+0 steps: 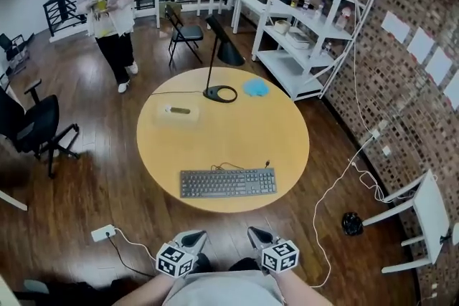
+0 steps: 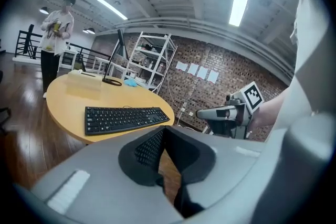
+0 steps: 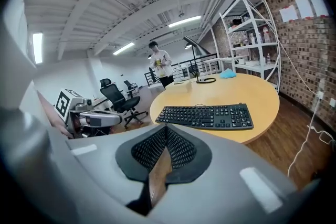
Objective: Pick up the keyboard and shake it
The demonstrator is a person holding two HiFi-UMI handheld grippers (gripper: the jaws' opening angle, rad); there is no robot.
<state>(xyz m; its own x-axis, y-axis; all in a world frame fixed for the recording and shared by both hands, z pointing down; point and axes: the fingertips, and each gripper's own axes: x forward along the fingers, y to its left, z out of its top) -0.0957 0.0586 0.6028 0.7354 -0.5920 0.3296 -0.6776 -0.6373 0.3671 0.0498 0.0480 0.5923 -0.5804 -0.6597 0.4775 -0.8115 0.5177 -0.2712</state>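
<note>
A black keyboard (image 1: 228,183) lies flat near the front edge of the round wooden table (image 1: 287,132), its thin cable curling behind it. The keyboard (image 2: 125,118) shows left of centre in the left gripper view and the keyboard (image 3: 206,116) right of centre in the right gripper view. Both grippers hang short of the table, above the floor. My left gripper (image 1: 195,238) is shut and holds nothing. My right gripper (image 1: 257,233) is shut and holds nothing too. The tips meet in both gripper views: left gripper (image 2: 164,129), right gripper (image 3: 166,128).
On the table's far side stand a black desk lamp (image 1: 216,57), a blue cloth (image 1: 256,88) and a pale tissue box (image 1: 177,112). A person (image 1: 109,11) walks beyond the table. An office chair (image 1: 32,127) stands left, white shelving (image 1: 315,18) right, cables and a power strip (image 1: 103,233) on the floor.
</note>
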